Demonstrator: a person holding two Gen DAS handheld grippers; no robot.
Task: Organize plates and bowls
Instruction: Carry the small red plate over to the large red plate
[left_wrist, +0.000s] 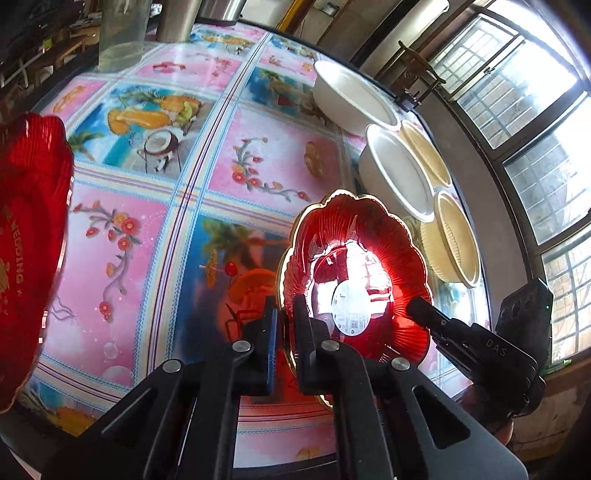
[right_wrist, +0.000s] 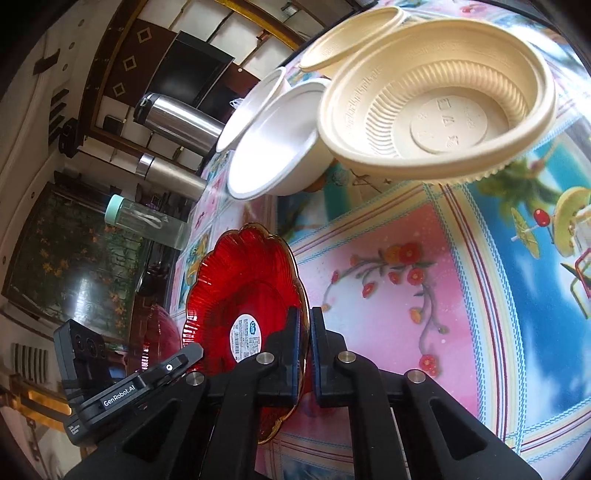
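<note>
Both claws are clamped on the same red translucent scalloped plate with a gold rim (left_wrist: 354, 273): the left claw (left_wrist: 285, 332) pinches one edge, the right claw (right_wrist: 309, 339) the opposite edge, holding it up over the glossy fruit-print tabletop (left_wrist: 258, 158), probably to steady thin, slippery plastic. Ribbed cream plastic bowls (right_wrist: 436, 99) and smooth white bowls (right_wrist: 273, 147) sit just behind, near the tabletop's edge, while a second red plate (left_wrist: 29, 240) shows at the far left of the left view
</note>
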